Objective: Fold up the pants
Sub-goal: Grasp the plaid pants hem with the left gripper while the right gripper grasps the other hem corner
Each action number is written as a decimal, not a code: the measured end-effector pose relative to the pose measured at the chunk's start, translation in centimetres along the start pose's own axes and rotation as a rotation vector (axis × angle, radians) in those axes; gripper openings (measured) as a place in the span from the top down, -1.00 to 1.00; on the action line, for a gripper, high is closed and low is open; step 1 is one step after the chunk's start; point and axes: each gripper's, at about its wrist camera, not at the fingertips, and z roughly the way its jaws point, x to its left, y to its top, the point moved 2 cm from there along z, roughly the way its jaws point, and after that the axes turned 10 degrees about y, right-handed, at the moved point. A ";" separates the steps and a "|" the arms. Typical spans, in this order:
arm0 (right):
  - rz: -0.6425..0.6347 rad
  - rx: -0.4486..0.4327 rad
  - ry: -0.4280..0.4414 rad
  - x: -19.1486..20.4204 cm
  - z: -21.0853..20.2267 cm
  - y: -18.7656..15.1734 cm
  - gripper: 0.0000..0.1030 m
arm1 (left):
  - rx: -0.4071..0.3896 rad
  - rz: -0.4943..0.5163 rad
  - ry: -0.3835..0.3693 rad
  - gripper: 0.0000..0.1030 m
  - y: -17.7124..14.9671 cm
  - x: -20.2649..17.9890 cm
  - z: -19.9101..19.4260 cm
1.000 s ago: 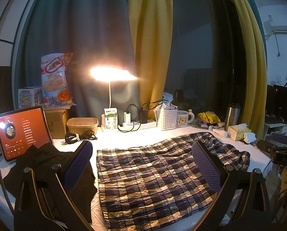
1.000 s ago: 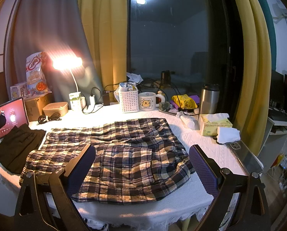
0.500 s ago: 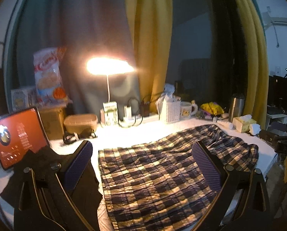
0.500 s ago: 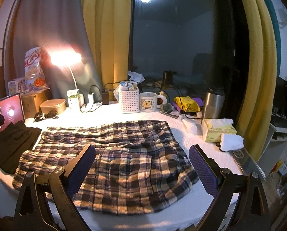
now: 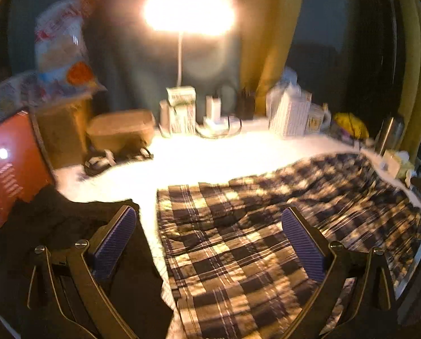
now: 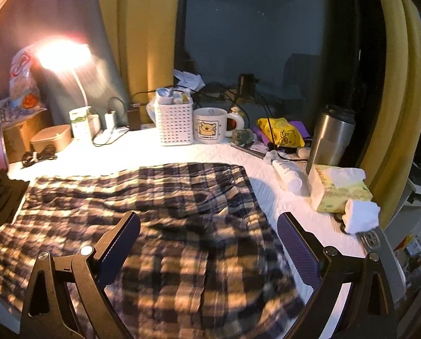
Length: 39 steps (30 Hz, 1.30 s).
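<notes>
1. Left wrist view, blurred: left gripper [image 5: 209, 243] with jaws spread wide, nothing between the pads; it hangs above the near end of the pants [image 5: 267, 226]; the left pad sits over a dark garment [image 5: 69, 226], the right pad over the plaid

2. Same view: pants, plaid, lie spread across the white tablecloth [image 5: 210, 163], running from near centre to the far right edge; dark garment just beside them on the left; a tablet [image 5: 10, 169] with red screen stands at far left, touching the dark garment; lit lamp [image 5: 188, 14] at the back; tan box [image 5: 120, 130] and a cable coil [image 5: 108, 158] left of the lamp's base

3. Right wrist view: right gripper [image 6: 209, 243] likewise wide open and holding nothing, over the near part of the pants [image 6: 154, 212]

4. Same view: pants lie flat with some wrinkles, filling the table's near left and centre; behind them a white basket [image 6: 175, 121], a mug [image 6: 212, 125] just beside it, a steel tumbler [image 6: 330, 138] further right; tissue box [image 6: 340, 189] near the pants' right edge, apart from them
</notes>
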 end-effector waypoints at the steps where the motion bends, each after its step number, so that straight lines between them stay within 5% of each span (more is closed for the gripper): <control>1: 0.002 0.007 -0.002 -0.3 0.6 0.4 -0.91 | 0.028 0.007 0.002 -0.98 0.1 -0.1 1.2; 12: 0.000 0.133 0.076 -4.0 9.2 4.6 -0.91 | 0.251 -0.002 0.030 -0.98 1.1 1.1 11.1; 18: 0.103 0.127 0.062 -8.3 13.7 6.7 -0.91 | 0.344 -0.016 0.013 -0.98 0.9 2.1 14.7; 23: 0.140 0.213 0.110 -10.2 18.3 6.4 -0.91 | 0.342 0.038 0.025 -0.96 0.6 0.9 15.4; 26: 0.123 0.287 0.147 -9.8 20.8 5.0 -0.85 | 0.306 0.098 0.025 -0.59 0.5 -0.6 14.9; 27: 0.110 0.307 0.162 -9.4 21.4 4.5 -0.73 | 0.297 0.105 0.005 -0.32 0.5 -1.1 14.6; 28: 0.091 0.334 0.171 -8.8 22.0 4.0 -0.44 | 0.289 0.115 -0.004 -0.08 0.4 -1.5 14.3; 30: 0.014 0.342 0.150 -7.4 22.4 3.7 -0.25 | 0.272 0.131 -0.013 0.23 0.3 -2.1 13.9; 32: -0.027 0.342 0.161 -6.4 22.3 3.8 0.28 | 0.263 0.130 -0.012 0.78 0.4 -2.4 13.6; 33: -0.034 0.338 0.166 -6.2 22.3 3.9 0.39 | 0.264 0.121 -0.025 0.92 0.5 -2.5 13.5; 39: -0.025 0.250 0.167 -5.9 20.5 5.8 0.55 | 0.168 0.089 -0.014 0.94 2.8 -1.5 12.6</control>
